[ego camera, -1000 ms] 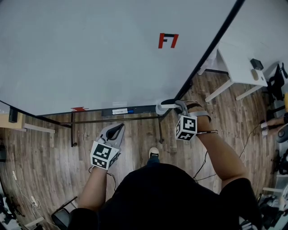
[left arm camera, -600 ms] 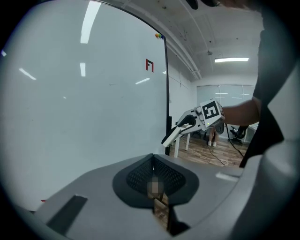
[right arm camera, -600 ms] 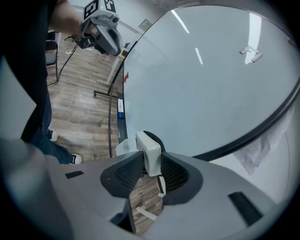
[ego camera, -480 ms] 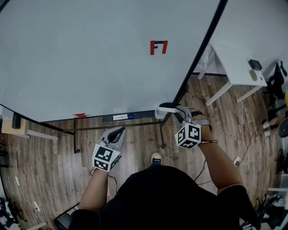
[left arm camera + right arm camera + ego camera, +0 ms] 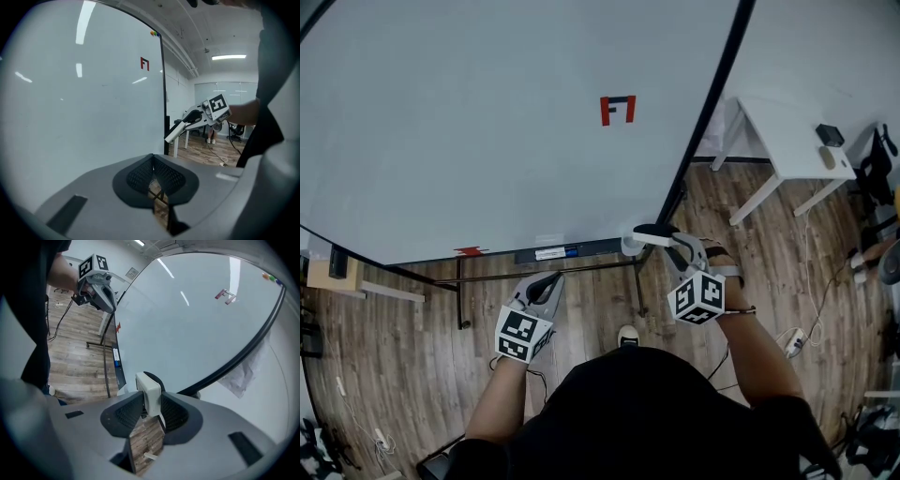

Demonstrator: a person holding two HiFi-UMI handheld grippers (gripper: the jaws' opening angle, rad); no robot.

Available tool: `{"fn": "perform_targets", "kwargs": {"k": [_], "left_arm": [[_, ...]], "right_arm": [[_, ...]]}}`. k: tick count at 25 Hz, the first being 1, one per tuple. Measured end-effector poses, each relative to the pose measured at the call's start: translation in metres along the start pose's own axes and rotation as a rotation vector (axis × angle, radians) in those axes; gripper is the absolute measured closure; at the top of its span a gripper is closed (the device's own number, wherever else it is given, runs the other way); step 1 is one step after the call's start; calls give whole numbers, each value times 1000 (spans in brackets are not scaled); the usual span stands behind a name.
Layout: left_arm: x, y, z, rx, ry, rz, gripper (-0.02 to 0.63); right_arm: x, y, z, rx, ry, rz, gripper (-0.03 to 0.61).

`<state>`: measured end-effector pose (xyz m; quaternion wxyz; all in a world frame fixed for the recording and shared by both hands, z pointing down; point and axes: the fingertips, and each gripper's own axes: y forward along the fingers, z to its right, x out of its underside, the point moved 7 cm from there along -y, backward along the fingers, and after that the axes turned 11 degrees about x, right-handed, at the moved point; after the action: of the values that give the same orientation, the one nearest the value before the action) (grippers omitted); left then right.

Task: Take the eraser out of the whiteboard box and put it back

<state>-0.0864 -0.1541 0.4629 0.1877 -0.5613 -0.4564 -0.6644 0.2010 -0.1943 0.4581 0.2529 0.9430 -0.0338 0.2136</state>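
Since a second ago the right tool (image 5: 658, 236) has risen a little and rolled, so its marker cube now shows a more tilted face. It carries the eraser (image 5: 645, 233) up off the right end of the whiteboard box (image 5: 567, 251). Its jaws are clamped on the white eraser body, seen edge-on between the pads in the right gripper view (image 5: 150, 392). The left tool (image 5: 544, 283) hangs much where it was, below the box. Its jaws are closed tip to tip with nothing between them, and only floor shows through the slit under the tips (image 5: 153, 161). The head view has also drifted, so the red-and-black mark (image 5: 618, 110) sits lower and further left in the frame than before.

The whiteboard (image 5: 487, 122) fills most of the head view. It stands on a dark metal frame over a wood-plank floor (image 5: 591, 300). A white tabletop (image 5: 787, 141) stands to the right, beyond the board's black edge.

By count there are two tools, one eraser, one whiteboard and one box. The board bears two marks, the second a small red one (image 5: 470, 251) at its lower edge. The box holds what may be a single blue-and-white marker pen (image 5: 555, 253), though it is too small to be sure
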Motion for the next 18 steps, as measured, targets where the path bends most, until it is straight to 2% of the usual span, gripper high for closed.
{"fn": "perform_targets", "kwargs": {"k": [5, 18], "left_arm": [[0, 2, -5, -2, -2, 2, 604], [17, -4, -17, -31, -52, 1, 604]], "right_arm": [[5, 2, -3, -13, 10, -13, 462], [2, 42, -20, -95, -65, -40, 462]]}}
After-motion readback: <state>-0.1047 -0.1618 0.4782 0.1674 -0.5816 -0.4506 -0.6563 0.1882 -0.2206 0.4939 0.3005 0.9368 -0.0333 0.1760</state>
